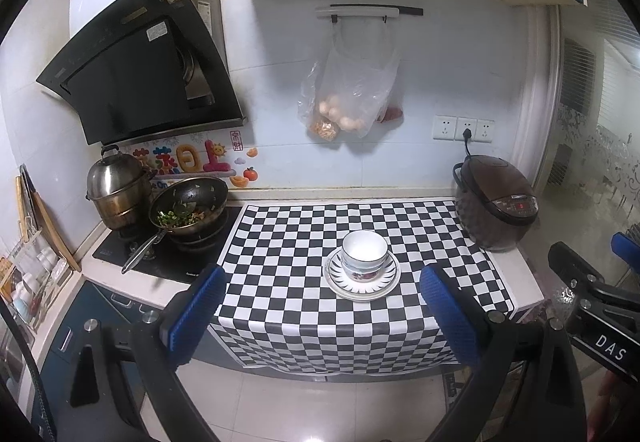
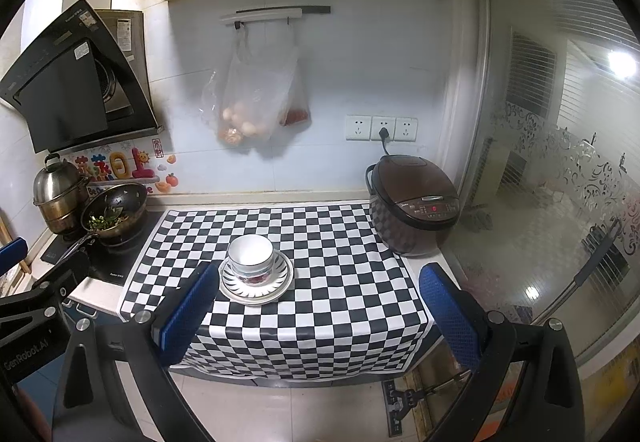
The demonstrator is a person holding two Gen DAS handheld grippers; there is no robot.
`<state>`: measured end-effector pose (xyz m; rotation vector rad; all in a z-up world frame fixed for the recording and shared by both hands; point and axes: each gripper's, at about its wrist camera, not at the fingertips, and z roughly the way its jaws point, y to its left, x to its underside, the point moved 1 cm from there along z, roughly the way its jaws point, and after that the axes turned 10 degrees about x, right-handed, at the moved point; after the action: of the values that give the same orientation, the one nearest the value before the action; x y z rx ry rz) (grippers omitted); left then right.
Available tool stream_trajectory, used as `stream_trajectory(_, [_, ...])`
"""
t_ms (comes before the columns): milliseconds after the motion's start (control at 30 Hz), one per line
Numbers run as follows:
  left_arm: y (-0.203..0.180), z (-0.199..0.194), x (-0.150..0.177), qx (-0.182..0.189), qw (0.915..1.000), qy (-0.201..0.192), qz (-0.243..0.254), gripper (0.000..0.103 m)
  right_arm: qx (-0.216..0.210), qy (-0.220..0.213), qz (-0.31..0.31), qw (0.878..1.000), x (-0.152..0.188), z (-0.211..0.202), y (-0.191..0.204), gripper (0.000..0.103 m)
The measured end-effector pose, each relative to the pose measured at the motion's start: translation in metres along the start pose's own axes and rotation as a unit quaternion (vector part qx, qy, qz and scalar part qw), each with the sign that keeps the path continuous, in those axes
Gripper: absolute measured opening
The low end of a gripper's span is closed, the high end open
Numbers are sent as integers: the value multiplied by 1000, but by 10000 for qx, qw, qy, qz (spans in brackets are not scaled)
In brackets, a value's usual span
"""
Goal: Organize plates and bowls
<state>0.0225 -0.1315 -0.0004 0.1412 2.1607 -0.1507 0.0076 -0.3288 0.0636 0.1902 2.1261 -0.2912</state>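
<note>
Bowls (image 1: 364, 256) nested on stacked plates (image 1: 362, 287), ahead of the left gripper (image 1: 320, 316) between its spread, empty fingers. Right gripper (image 2: 320, 316) likewise agape, stack off its left finger. Risk: gripping one rim tilts the stack; checkered cloth (image 1: 304, 242) may slide.

Each black gripper (image 1: 322, 312) (image 2: 316, 312) has blue textured pads and silver screws.

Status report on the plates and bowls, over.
Left gripper open, empty; right gripper open, empty. Bowls stacked on plates, mid checkered cloth. Rice cooker off to the right, path clear.
</note>
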Motion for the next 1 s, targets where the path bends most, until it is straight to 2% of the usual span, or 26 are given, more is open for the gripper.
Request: stream_trajectory(1000, [-3, 3, -5, -45, 9999, -61, 78, 100, 53, 21, 55, 10000, 1, -2, 1, 102])
